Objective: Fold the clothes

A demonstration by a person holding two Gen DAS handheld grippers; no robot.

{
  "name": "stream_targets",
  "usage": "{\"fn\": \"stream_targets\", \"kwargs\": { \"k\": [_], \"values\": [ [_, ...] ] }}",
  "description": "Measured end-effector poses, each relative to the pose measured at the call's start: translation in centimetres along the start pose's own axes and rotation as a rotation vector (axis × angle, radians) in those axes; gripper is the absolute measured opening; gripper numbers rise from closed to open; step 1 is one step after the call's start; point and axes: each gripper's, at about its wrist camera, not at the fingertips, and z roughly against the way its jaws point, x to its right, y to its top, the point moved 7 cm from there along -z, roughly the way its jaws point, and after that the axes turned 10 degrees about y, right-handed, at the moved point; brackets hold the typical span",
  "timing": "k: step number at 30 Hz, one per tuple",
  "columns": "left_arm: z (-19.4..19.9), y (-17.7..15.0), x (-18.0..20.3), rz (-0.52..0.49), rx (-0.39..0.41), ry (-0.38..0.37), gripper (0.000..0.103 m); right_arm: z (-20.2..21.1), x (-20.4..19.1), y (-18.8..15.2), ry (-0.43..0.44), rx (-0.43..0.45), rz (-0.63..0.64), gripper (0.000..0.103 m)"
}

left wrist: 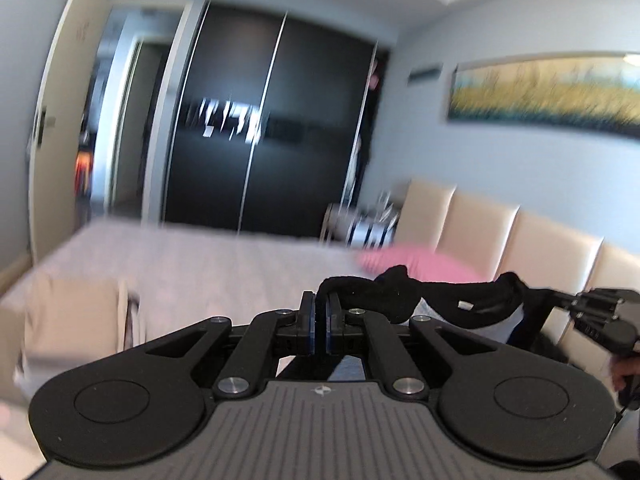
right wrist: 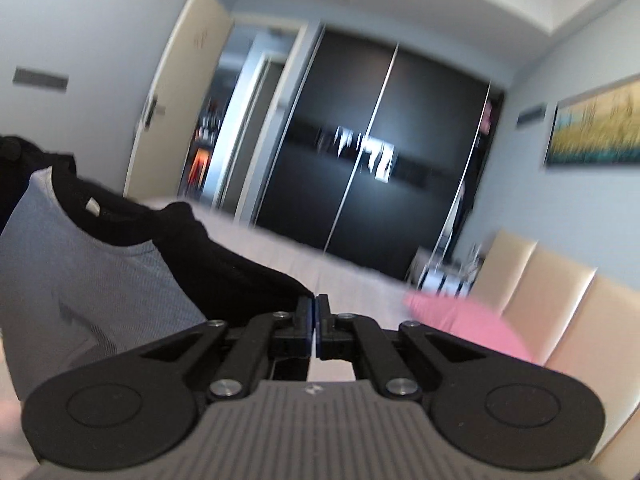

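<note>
Left tool (left wrist: 320,312) clamped on black-and-grey shirt (left wrist: 384,300) collar edge; right tool (right wrist: 314,312) clamped on its other shoulder — shirt (right wrist: 80,272) held up above bed (left wrist: 200,264), pink pillow (left wrist: 420,264) beyond.

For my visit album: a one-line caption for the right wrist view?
Right gripper, jaws shut on a black-and-grey shirt, holds it above the bed.

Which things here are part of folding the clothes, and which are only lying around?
Part of the job:
- black-and-grey garment
- left claw, shut on it
- right claw, shut on it

Just lying about:
- pink pillow
- beige folded cloth
- bed
</note>
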Motion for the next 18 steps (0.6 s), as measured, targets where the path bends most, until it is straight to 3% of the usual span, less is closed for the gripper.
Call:
{"fn": "stream_targets", "kwargs": {
  "k": [6, 11, 15, 18],
  "values": [
    [6.2, 3.1, 1.5, -0.018, 0.136, -0.051, 0.002, 6.4, 0.2, 3.7, -0.047, 0.160, -0.029, 0.002],
    [10.2, 4.2, 3.2, -0.012, 0.205, -0.121, 0.002, 11.8, 0.0, 5.5, -0.080, 0.266, -0.044, 0.002],
    [11.4, 4.7, 4.2, -0.031, 0.236, -0.129, 0.002, 14.4, -0.5, 6.5, -0.101, 0.315, -0.032, 0.002],
    [10.4, 4.6, 4.5, -0.050, 0.226, -0.119, 0.002, 14.1, -0.4, 6.7, -0.105, 0.311, -0.015, 0.002]
  ]
}}
